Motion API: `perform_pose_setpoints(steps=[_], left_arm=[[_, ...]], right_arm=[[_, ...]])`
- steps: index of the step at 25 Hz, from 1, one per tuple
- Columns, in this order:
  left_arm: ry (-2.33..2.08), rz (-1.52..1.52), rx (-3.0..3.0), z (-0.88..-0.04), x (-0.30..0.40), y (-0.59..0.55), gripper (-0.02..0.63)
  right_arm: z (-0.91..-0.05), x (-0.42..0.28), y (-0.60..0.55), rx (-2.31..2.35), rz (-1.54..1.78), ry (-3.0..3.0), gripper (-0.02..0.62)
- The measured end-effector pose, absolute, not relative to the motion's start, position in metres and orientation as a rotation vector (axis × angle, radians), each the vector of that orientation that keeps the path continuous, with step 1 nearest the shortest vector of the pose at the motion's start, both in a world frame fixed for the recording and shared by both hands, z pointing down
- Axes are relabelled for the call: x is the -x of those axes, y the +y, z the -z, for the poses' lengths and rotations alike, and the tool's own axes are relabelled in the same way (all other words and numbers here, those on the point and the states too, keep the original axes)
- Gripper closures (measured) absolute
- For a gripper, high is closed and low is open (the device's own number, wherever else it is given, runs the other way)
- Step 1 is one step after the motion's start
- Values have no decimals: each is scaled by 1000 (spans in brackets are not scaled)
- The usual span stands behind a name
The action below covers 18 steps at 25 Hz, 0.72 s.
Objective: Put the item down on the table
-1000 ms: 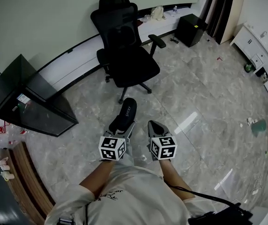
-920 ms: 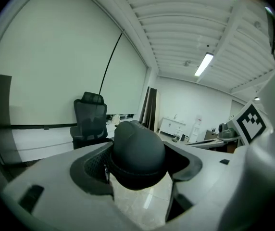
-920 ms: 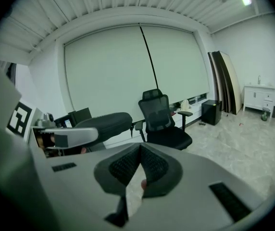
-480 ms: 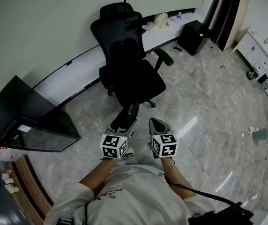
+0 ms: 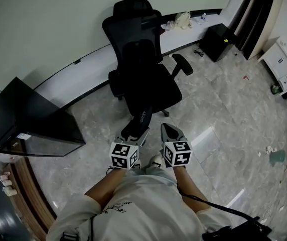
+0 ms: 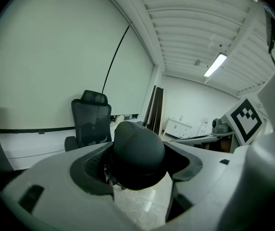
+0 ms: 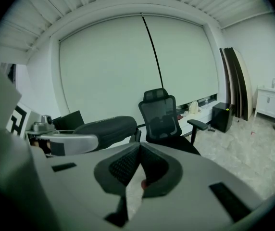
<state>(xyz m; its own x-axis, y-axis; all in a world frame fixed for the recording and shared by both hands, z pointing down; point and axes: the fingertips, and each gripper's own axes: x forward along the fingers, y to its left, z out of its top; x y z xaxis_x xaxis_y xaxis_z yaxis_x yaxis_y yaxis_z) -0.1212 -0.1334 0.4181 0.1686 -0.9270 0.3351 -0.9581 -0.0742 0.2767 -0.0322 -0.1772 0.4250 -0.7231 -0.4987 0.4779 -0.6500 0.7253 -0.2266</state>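
A black oblong case (image 5: pixel 139 121) with pale lettering sticks forward out of my left gripper (image 5: pixel 134 134), which is shut on its near end. In the left gripper view the case's rounded end (image 6: pixel 138 152) fills the space between the grey jaws. My right gripper (image 5: pixel 167 131) is held just right of it at the same height, jaws shut on nothing. The right gripper view shows its pads (image 7: pixel 128 170) pressed together, with the case (image 7: pixel 104 128) and the left gripper's jaw (image 7: pixel 70 143) off to the left. Both grippers hang over the marble floor, close to my body.
A black office chair (image 5: pixel 144 77) stands directly ahead. A black desk-like unit (image 5: pixel 33 119) is at the left by the wall. A black box (image 5: pixel 219 40) sits at the back right, and white cabinets (image 5: pixel 284 59) line the right edge. Bits of litter dot the floor on the right.
The head view has shifted, so the chair sits closer and more central. Both grippers stay side by side, the left still shut on the black case.
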Motion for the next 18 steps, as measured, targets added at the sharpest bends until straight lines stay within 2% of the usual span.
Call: perform_pose_setpoints(steps=[10, 18], left_arm=[[-1848, -119, -1957, -472, 147, -213, 282], [-1884, -156, -1893, -618, 189, -285, 281]], right_arm=[[-477, 65, -253, -752, -500, -2516, 594], [-630, 96, -316, -748, -586, -2413, 594]])
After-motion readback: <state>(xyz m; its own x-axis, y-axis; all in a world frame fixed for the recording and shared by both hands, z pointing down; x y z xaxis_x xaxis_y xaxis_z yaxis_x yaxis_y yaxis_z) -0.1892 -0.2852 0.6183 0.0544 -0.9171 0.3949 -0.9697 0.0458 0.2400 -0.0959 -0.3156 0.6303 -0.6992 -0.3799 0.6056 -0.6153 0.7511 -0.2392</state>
